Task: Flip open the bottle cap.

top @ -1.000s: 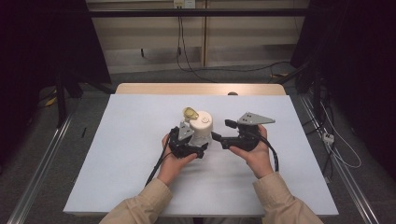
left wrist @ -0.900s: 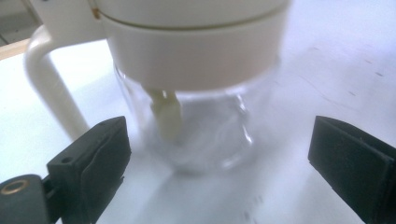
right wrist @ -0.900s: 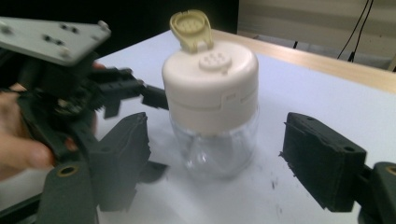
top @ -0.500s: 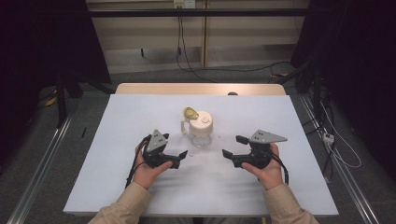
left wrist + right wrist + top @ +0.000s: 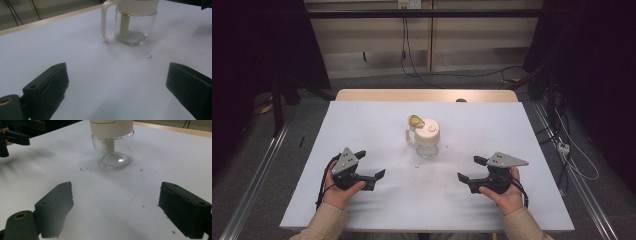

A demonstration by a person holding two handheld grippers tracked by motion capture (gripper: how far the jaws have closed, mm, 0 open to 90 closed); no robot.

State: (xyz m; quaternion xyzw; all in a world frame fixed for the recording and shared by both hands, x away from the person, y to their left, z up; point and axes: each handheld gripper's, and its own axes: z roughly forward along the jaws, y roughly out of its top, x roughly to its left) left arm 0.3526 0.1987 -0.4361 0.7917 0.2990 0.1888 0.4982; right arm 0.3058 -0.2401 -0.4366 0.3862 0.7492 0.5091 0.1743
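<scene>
A small clear glass jar with a cream lid, cream handle and an open flip cap (image 5: 426, 136) stands upright at the middle of the white table. From the left gripper view the jar (image 5: 132, 22) shows its handle, and from the right gripper view the jar (image 5: 112, 145) shows its straw. My left gripper (image 5: 371, 166) is at the near left, open, nothing between its jaws (image 5: 115, 92). My right gripper (image 5: 471, 169) is at the near right, its jaws have just been opening and stand wide with nothing between them (image 5: 115, 210). Both are well apart from the jar.
The white table top (image 5: 362, 125) has a wooden strip along its far edge (image 5: 427, 95). A few dark crumbs (image 5: 417, 165) lie in front of the jar. Cables run over the floor to the right (image 5: 572, 160). Metal rails flank the table.
Both grippers have let go of the jar and drawn back toward the near edge, the left one leftward, the right one rightward. The jar stays upright in place.
</scene>
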